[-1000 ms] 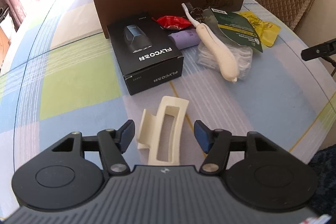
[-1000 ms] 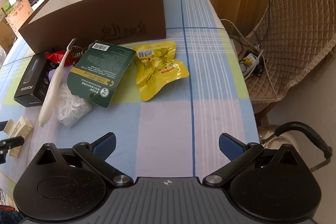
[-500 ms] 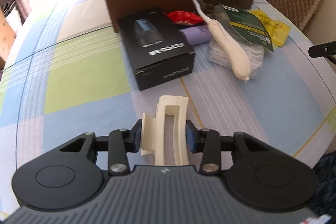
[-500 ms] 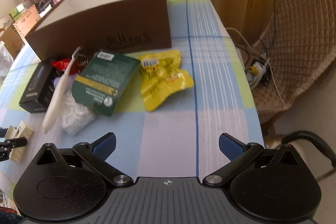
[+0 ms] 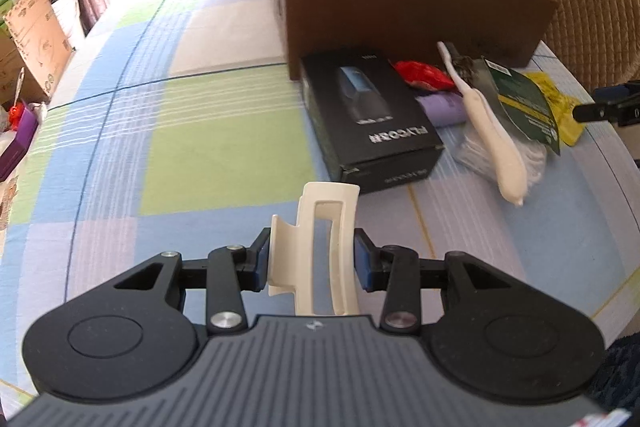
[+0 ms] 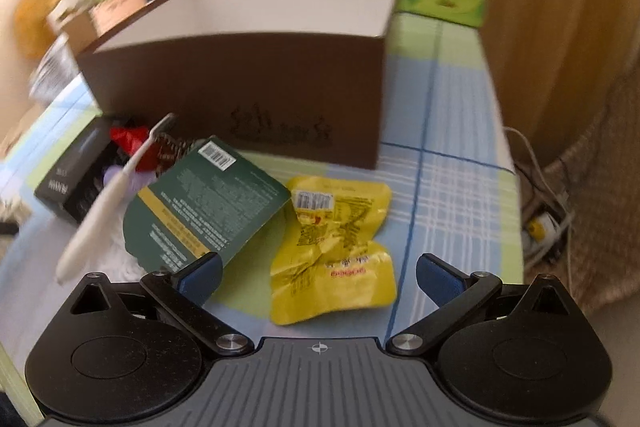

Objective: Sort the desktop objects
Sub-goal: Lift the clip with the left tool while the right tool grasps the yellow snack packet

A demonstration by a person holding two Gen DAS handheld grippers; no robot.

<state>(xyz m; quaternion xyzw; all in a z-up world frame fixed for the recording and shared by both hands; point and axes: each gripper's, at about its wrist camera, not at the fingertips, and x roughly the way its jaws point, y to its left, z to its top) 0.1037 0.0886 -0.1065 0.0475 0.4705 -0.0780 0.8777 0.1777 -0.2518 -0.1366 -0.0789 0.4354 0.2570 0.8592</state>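
1. Left gripper (image 5: 312,259): jaws are clamping the cream hair clip (image 5: 316,247) from both sides; a second ago they were standing apart around it on the cloth. The clip is now riding clear of the tablecloth (image 5: 192,147), its far end pointing to 12 o'clock.
2. Black box (image 5: 372,115): lying at 1 o'clock of the clip, against the brown box (image 5: 408,3). It is showing higher in the left view than before, and the brown box's white inside is now coming into sight.
3. Toothbrush (image 5: 488,131): resting at 2 o'clock, over a white bundle (image 5: 532,159), beside the purple item (image 5: 444,107) and red wrapper (image 5: 424,75).
4. Right gripper (image 6: 318,277): jaws are standing wide apart, holding nothing. It is sitting closer to the pile than a second ago; the view is blurring.
5. Yellow packet (image 6: 336,247): lying between the right fingers now, formerly well ahead of them.
6. Green card (image 6: 208,203): lying at 10 o'clock of the packet, its near edge just at the left fingertip (image 6: 200,275).
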